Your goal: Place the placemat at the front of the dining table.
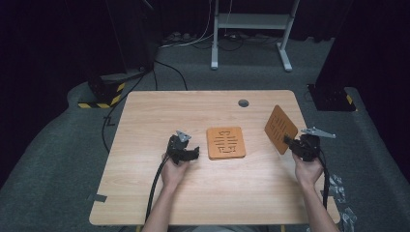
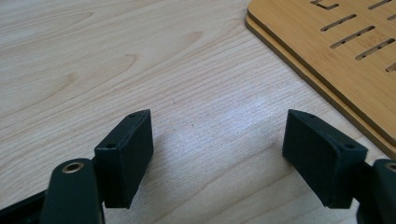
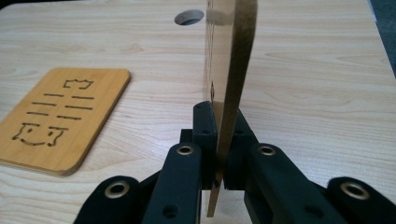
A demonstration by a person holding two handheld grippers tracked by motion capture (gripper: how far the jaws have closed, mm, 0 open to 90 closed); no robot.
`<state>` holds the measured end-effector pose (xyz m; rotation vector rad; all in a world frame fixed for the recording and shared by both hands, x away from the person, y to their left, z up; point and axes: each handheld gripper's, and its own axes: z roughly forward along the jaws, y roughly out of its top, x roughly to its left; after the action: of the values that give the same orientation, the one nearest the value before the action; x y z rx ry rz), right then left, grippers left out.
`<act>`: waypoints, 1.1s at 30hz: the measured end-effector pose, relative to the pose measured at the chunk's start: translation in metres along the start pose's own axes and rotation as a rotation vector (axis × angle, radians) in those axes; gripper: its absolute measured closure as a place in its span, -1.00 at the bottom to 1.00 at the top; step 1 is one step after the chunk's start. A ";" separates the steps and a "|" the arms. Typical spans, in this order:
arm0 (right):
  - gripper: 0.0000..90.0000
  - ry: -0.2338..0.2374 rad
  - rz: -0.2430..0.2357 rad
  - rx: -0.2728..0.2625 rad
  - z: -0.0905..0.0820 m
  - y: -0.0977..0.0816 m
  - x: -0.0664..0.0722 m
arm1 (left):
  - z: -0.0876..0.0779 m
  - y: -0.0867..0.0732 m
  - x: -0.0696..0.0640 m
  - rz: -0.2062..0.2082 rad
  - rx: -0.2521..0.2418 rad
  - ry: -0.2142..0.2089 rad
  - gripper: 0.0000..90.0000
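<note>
1. A light wooden table (image 1: pixel 145 193) is taking up the middle of the high view, with a round cable hole (image 1: pixel 243 103) sitting near its far edge at about 12 o'clock.
2. A slotted bamboo board (image 1: pixel 226 142) is lying flat at the table's centre; the left gripper view is showing a second edge beneath it, so it is resting as a stack of two.
3. The left gripper (image 1: pixel 193 153) is sitting low over the table at 9 o'clock from the flat board, just beside it and not touching it.
4. Its jaws are standing wide apart with bare tabletop between them, grasping nothing; the board's corner (image 2: pixel 327 56) is lying past the right-hand jaw.
5. The person's left hand (image 1: pixel 173 171) is gripping that tool from the near side.
6. The right gripper (image 1: pixel 288 141) is hovering at 3 o'clock from the flat board, well apart from it, near the table's right edge.
7. Its jaws are clenching the lower edge of another slotted bamboo board (image 1: pixel 279 128), which is standing on edge above the table.
8. In the right gripper view this held board (image 3: pixel 231 70) is rising edge-on between the pads, slightly tilted.
9. The right hand (image 1: pixel 308 171) is holding that gripper.
</note>
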<state>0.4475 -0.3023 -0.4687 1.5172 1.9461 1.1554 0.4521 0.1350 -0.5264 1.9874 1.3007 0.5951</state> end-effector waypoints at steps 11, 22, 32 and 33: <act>0.78 -0.064 -0.024 -0.002 0.004 -0.004 -0.003 | 0.000 0.000 0.000 0.000 0.000 0.001 -0.45; 0.14 -0.150 0.005 0.054 0.011 -0.009 -0.014 | 0.000 0.000 0.000 0.001 0.000 0.002 -0.45; -0.66 -0.292 0.040 0.136 0.019 -0.013 -0.029 | 0.000 0.000 0.000 0.002 -0.001 0.003 -0.45; -0.68 -0.325 0.029 0.135 0.021 -0.014 -0.029 | 0.000 0.000 -0.001 0.002 -0.001 0.003 -0.45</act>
<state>0.4644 -0.3231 -0.4963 1.6865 1.8140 0.7434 0.4518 0.1346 -0.5264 1.9877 1.3000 0.5997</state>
